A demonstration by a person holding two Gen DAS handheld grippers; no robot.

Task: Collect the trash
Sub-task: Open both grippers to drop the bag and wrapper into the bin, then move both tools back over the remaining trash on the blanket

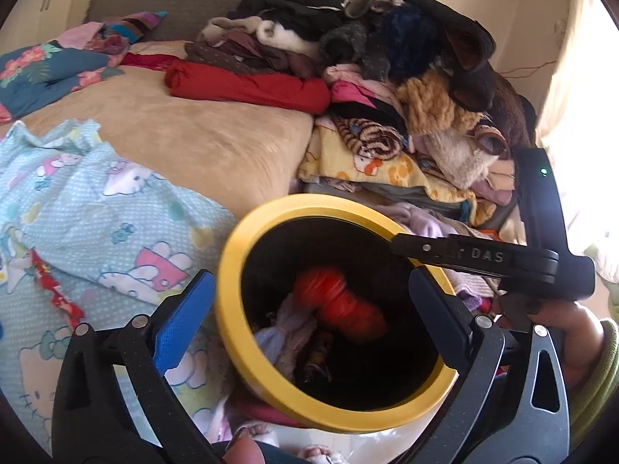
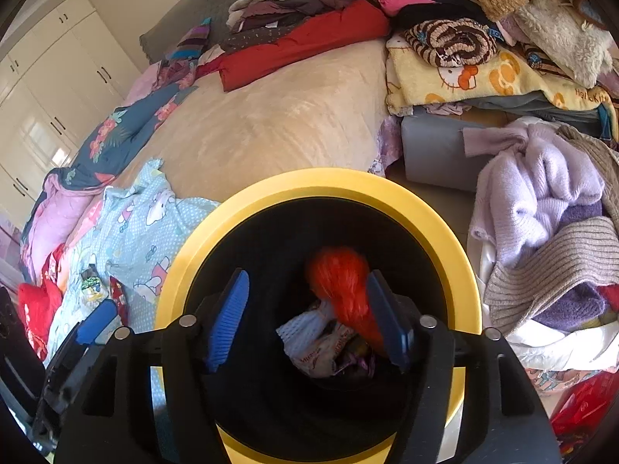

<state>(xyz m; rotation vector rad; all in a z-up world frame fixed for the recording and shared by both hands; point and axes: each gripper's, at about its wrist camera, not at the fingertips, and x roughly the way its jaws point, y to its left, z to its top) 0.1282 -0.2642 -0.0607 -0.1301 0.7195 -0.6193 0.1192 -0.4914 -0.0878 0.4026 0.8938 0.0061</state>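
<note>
A black bin with a yellow rim [image 1: 232, 270] [image 2: 445, 224] stands against the bed. Inside it a blurred orange-red piece [image 1: 336, 301] [image 2: 340, 278] hangs loose above white and printed wrappers [image 2: 317, 344] at the bottom. My left gripper [image 1: 309, 272] is open wide across the rim, its blue pad [image 1: 182, 321] outside the bin and the other finger inside. My right gripper [image 2: 307, 275] is open over the bin's mouth, the orange piece beside its right pad [image 2: 387, 317]; nothing is clamped. A red wrapper [image 1: 58, 290] [image 2: 118, 297] and a small green-printed one [image 2: 91, 286] lie on the light-blue sheet.
A beige blanket [image 2: 278, 123] covers the bed, with a light-blue cartoon sheet [image 1: 96, 201] at its near left. Piled clothes [image 1: 367, 58] crowd the far right, and knitwear [image 2: 541, 212] lies right of the bin. White wardrobe doors [image 2: 58, 89] stand at the left. A hand [image 1: 572, 332] holds the right gripper.
</note>
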